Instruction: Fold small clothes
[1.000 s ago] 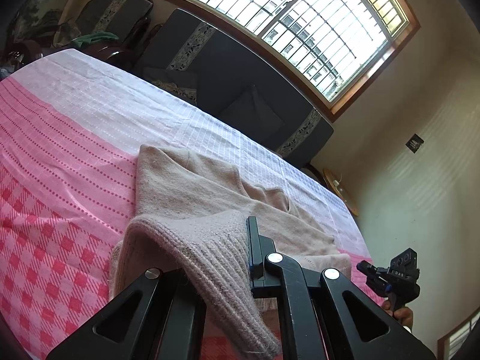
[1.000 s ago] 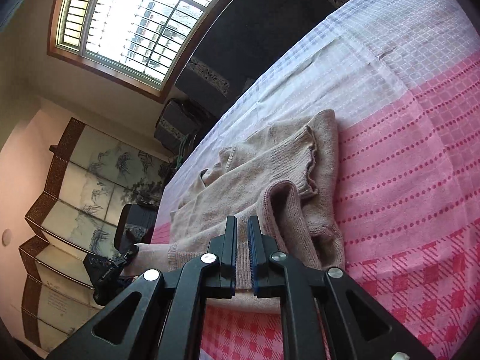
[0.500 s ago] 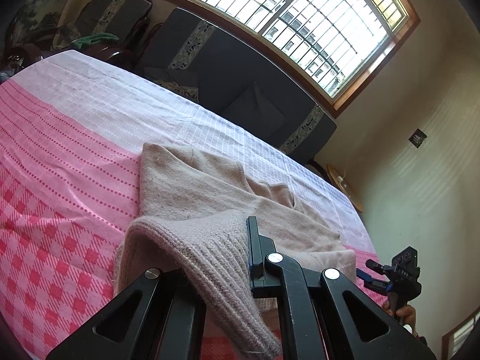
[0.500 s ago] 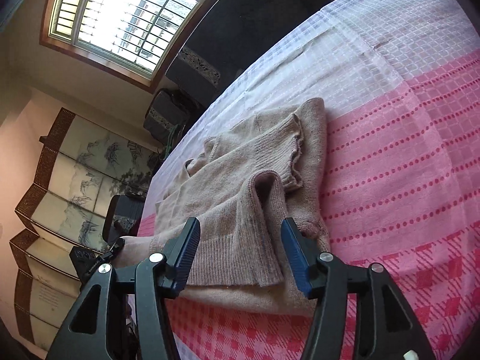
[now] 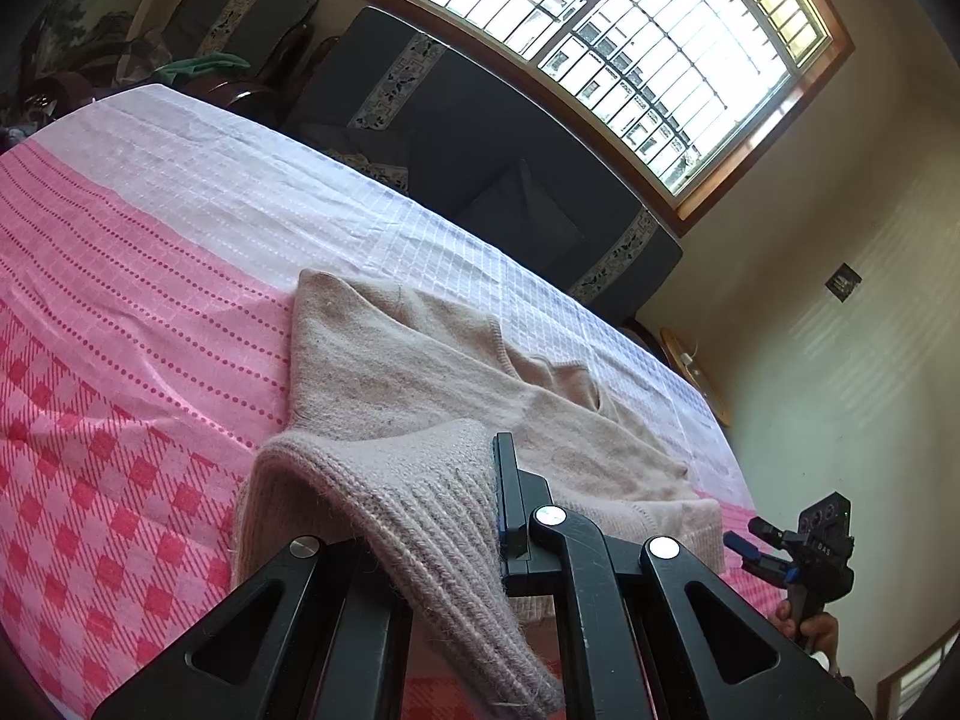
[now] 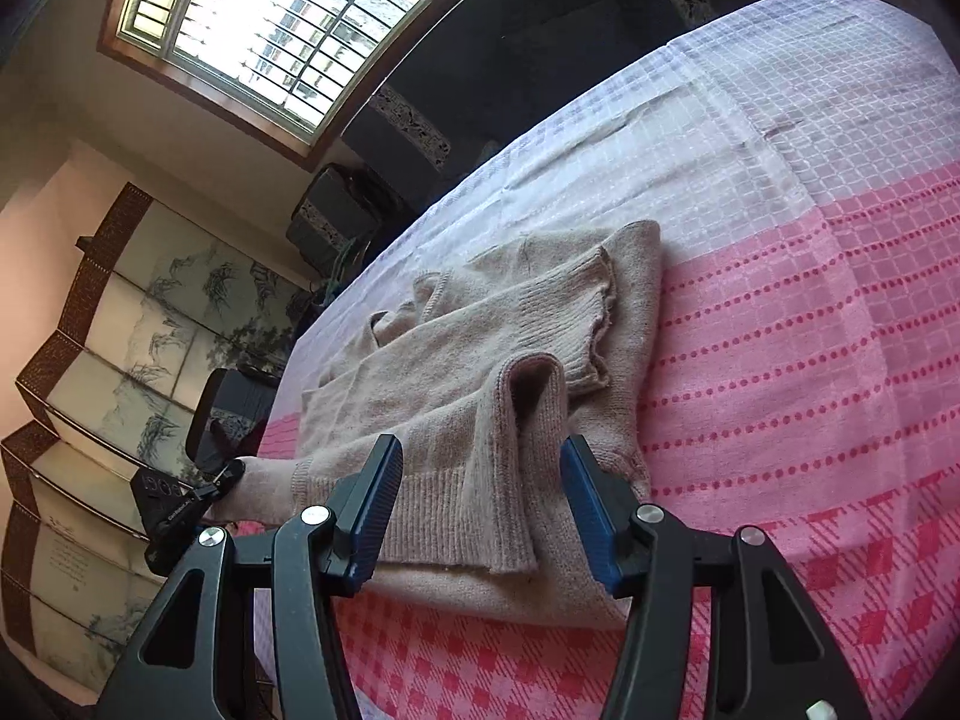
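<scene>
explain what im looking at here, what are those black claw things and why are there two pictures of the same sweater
The black claws are hand-held grippers, not a robot: a person holds one in each hand. Each gripper carries a wide-angle camera looking out along its two fingers, so you get one picture per hand, taken from opposite sides.

On the pink and white checked tablecloth lies a beige knitted sweater, partly folded, one sleeve laid across the body.

In the left-hand picture, the left gripper is shut on the sweater's ribbed hem, which drapes over its fingers. At the right edge you can see the other gripper, with the person's hand under it.

In the right-hand picture, the right gripper is open, its blue-padded fingers on either side of a fold of the sweater, gripping nothing.

Behind are a dark sofa, a large barred window and a painted folding screen.
</scene>
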Demonstrator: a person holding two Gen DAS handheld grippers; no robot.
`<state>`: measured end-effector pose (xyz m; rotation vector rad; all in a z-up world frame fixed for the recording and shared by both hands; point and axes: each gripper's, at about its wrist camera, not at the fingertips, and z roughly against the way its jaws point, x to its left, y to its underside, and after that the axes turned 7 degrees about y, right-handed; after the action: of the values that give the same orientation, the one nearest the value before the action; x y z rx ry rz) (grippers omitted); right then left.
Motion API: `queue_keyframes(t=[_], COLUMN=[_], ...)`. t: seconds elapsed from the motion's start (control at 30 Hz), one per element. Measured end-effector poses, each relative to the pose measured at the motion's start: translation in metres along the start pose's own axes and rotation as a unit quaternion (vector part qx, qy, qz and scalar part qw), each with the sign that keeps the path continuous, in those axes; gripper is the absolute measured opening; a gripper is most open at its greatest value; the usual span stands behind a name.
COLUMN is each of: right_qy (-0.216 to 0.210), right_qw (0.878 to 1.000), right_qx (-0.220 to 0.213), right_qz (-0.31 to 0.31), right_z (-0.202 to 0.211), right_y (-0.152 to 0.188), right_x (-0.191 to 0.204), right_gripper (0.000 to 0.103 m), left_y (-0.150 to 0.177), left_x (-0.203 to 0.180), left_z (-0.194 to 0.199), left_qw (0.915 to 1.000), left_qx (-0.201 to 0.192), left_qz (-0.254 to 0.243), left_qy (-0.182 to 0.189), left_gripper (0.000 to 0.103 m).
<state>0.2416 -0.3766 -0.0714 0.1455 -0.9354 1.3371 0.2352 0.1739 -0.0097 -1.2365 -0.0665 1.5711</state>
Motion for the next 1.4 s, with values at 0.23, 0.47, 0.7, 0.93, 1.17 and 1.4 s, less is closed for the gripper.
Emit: queue_keyframes(t=[0.23,0.47,0.7,0.93,1.17,1.4], right_qy=[-0.049,-0.01,-0.094,-0.107,-0.083,-0.063], right_qw=[0.998,0.998,0.995,0.991,0.991,0.988], right_qx=[0.034,0.056,0.019,-0.026,-0.047,-0.049], right_qz=[0.004,0.01,-0.023,-0.072,-0.096,-0.134], right_z=[-0.022,-0.04,-0.025,-0.018,-0.029,-0.051], right_y=[0.008,0.014,0.006,-0.031,-0.057,-0.067], right_x=[0.008,0.004,0.011,0.009,0.003,-0.016], right_gripper=[0.053,0.012,0.008,0.008,0.008,0.008], left_y=[0.001,0.001,-0.005,-0.02,-0.039,-0.053], left_x=[0.0,0.004,0.0,0.0,0.01,0.022], left_z=[-0.001,-0.002,-0.001,-0.015,-0.033,-0.062], left_qw=[1.0,1.0,0.9999,0.9999,0.9988,0.9982], left_qx=[0.001,0.005,-0.005,-0.009,-0.023,-0.017], left_qz=[0.004,0.006,-0.007,0.007,0.043,0.056], left_qy=[-0.002,-0.003,0.011,0.011,0.006,-0.008], left_gripper=[0.005,0.005,0.005,0.005,0.005,0.005])
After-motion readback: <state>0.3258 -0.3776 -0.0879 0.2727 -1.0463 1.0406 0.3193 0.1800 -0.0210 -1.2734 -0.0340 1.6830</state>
